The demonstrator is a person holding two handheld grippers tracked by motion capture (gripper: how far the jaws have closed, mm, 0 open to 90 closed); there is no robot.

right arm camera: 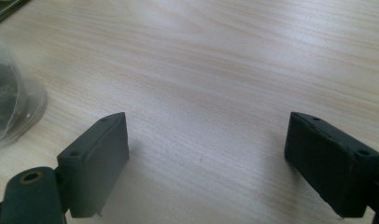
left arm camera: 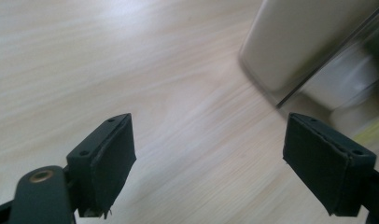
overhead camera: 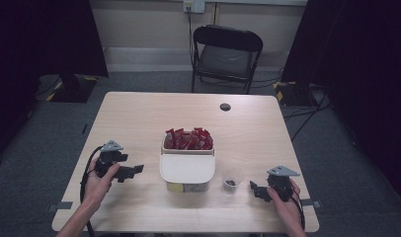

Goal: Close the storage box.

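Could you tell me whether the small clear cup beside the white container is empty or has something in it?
Not empty: the clear cup stands upright with a small dark heap at its bottom; what that is cannot be told.

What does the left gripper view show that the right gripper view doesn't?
Left gripper view: the rounded corner of the cream plastic container, blurred, ahead and to the right of the left hand-held gripper, whose jaws stand open with nothing between them.

Right gripper view: the small clear plastic cup with something dark inside, at the left edge, beside the open, empty right hand-held gripper.

Both: the light wooden table beneath two black jaws.
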